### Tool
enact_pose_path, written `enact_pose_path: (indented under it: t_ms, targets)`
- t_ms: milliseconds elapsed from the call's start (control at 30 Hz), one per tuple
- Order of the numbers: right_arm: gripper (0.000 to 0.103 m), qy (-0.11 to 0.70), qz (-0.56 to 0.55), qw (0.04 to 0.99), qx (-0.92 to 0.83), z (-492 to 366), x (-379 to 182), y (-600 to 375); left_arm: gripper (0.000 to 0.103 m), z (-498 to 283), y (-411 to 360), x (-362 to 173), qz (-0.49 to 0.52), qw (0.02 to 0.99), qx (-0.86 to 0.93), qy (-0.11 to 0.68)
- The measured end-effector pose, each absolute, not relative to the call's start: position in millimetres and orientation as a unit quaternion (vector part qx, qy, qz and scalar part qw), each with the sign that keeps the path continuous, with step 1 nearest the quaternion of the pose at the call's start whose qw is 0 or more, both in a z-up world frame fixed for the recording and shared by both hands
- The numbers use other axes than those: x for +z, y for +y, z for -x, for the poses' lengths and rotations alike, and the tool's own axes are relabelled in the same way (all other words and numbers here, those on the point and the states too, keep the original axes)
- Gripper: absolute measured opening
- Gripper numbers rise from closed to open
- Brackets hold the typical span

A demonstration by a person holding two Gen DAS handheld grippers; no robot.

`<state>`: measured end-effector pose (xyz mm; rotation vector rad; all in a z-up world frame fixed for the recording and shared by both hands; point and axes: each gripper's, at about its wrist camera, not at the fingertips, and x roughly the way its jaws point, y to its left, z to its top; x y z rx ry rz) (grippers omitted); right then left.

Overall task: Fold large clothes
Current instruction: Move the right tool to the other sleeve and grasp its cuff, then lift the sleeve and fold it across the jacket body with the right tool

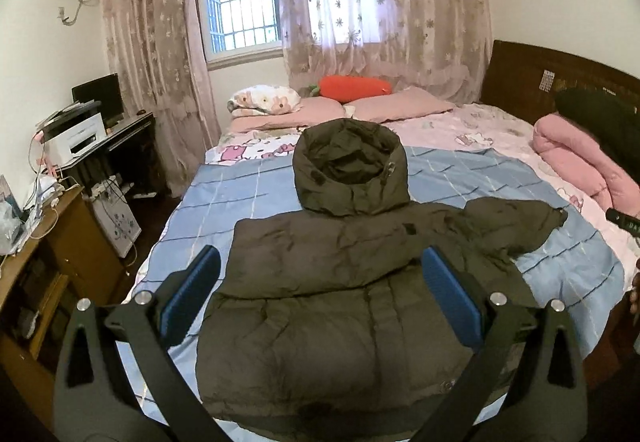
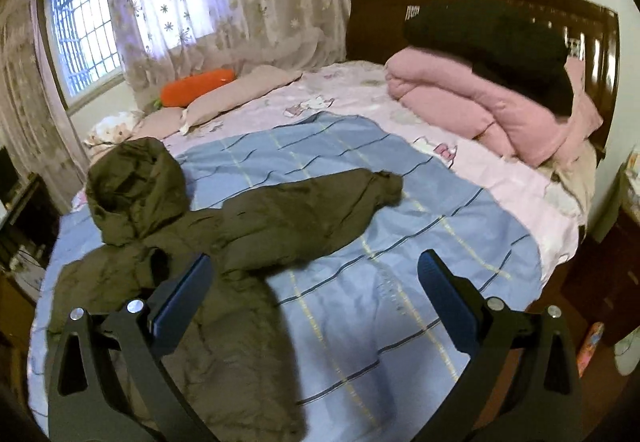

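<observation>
The jacket (image 1: 340, 282) lies flat on the bed (image 1: 560, 266), hood away. One sleeve (image 2: 312, 210) extends rightward, ahead of the right claw (image 2: 316, 296). Both claws gape wide, empty; the left claw (image 1: 320, 290) hovers over the torso.

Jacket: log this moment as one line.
jacket: flat on bed, one sleeve out | left gripper: open | right gripper: open | folding unfinished

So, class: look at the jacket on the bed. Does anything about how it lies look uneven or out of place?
Yes. The olive jacket lies lopsided: its one visible sleeve stretches out sideways across the blue quilt, cuff bunched, while no matching sleeve shows on the other side. The hood is still unfolded. Both grippers hover open above it.
</observation>
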<state>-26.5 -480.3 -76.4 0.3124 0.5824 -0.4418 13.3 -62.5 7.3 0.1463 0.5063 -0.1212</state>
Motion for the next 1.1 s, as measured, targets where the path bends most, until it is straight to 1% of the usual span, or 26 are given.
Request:
enact_pose_path:
  t_ms: [133, 267, 333, 467, 567, 633, 733, 833, 1000, 1067, 1100]
  targets:
    - [0.102, 0.297, -0.141, 0.921, -0.208, 19, -82, -484, 0.101, -14, -63, 3, -0.089, 0.962, -0.060, 0.249]
    - [0.102, 0.303, -0.178, 0.918, -0.184, 10, -86, -499, 0.101, -18, -60, 2, -0.080, 0.961, -0.061, 0.259]
    - [0.102, 0.308, -0.204, 0.914, -0.170, 4, -89, -511, 0.101, -20, -60, 2, -0.077, 0.960, -0.061, 0.261]
    - [0.102, 0.308, -0.314, 0.887, -0.142, -13, -101, -560, 0.101, -22, -61, 3, -0.077, 0.960, -0.063, 0.261]
    - [0.102, 0.315, -0.343, 0.873, -0.145, -32, -114, -593, 0.101, -23, -63, 4, -0.079, 0.960, -0.064, 0.262]
    - [0.102, 0.315, -0.368, 0.863, -0.143, -40, -124, -611, 0.101, -25, -65, 3, -0.083, 0.960, -0.064, 0.261]
    - [0.102, 0.321, -0.440, 0.831, -0.115, -56, -151, -640, 0.101, -26, -66, 2, -0.084, 0.959, -0.063, 0.264]
    - [0.102, 0.317, -0.462, 0.821, -0.106, -67, -166, -658, 0.101, -29, -67, -1, -0.084, 0.957, -0.061, 0.270]
    - [0.101, 0.310, -0.524, 0.788, -0.089, -89, -209, -691, 0.101, -38, -69, -11, -0.090, 0.952, -0.063, 0.284]
    - [0.099, 0.318, -0.524, 0.784, -0.097, -99, -222, -698, 0.101, -41, -68, -14, -0.091, 0.951, -0.064, 0.289]
    - [0.095, 0.327, -0.521, 0.782, -0.101, -106, -230, -701, 0.101, -44, -69, -16, -0.093, 0.950, -0.063, 0.293]
